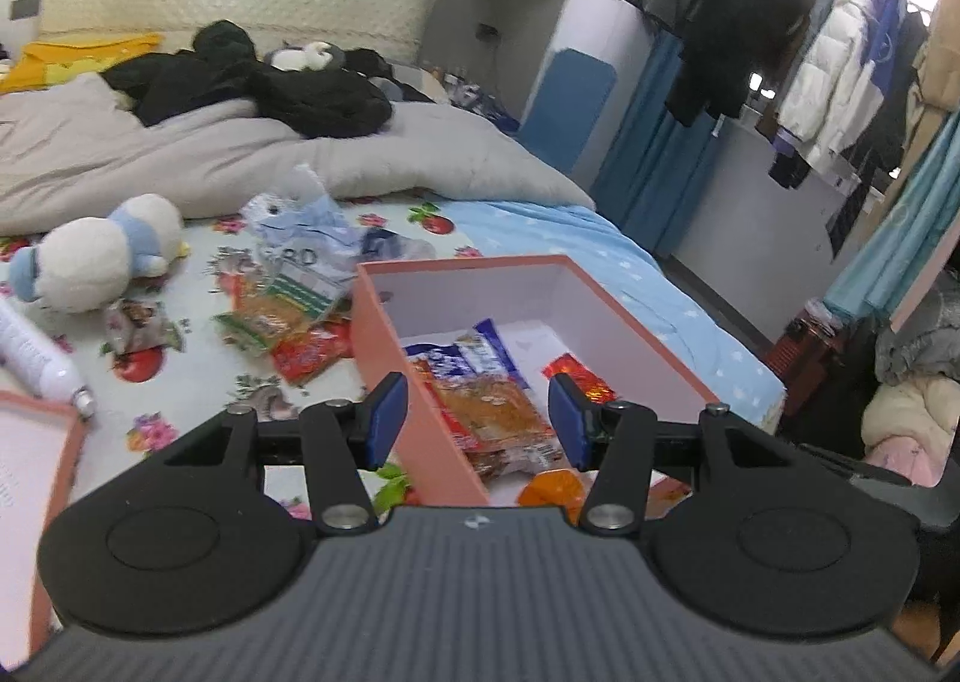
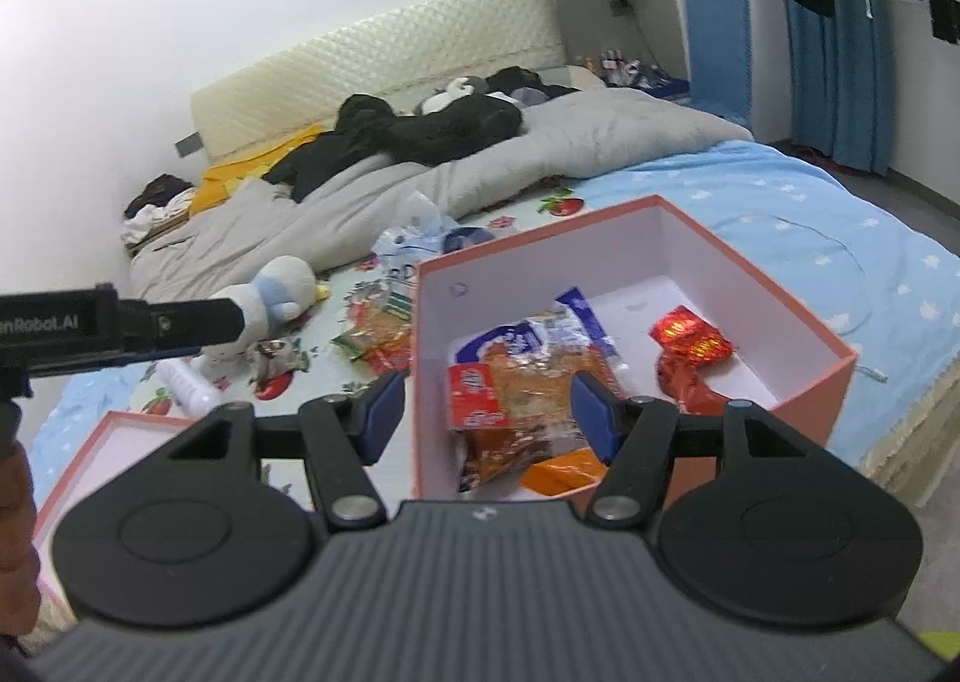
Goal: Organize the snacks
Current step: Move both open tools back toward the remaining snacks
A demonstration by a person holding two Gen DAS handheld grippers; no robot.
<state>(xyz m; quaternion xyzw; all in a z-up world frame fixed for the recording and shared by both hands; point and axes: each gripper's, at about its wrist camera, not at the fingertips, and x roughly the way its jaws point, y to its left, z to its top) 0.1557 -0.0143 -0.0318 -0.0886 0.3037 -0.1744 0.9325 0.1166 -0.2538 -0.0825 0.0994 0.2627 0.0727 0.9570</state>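
Observation:
A pink box (image 1: pixel 384 358) with a white inside sits on the bed and holds several snack packets: an orange one (image 1: pixel 501 412), a blue-white one (image 1: pixel 486 349) and a red one (image 1: pixel 579 376). My left gripper (image 1: pixel 478 421) hovers open over the box's left wall, with nothing between its blue pads. In the right wrist view the same box (image 2: pixel 831 370) shows the orange packet (image 2: pixel 528 400) and the red packet (image 2: pixel 690 343). My right gripper (image 2: pixel 489 415) hangs open and holds nothing above the box's near left corner. More loose snacks (image 1: pixel 282 328) lie on the sheet left of the box.
The box's pink lid (image 2: pixel 102 442) lies at the near left. A plush toy (image 1: pixel 96 256), a white bottle (image 1: pixel 36 358) and crumpled wrappers (image 1: pixel 300 226) lie on the floral sheet. A grey duvet (image 1: pixel 180 153) with black clothes lies behind. The left tool's black body (image 2: pixel 90 322) crosses the right wrist view.

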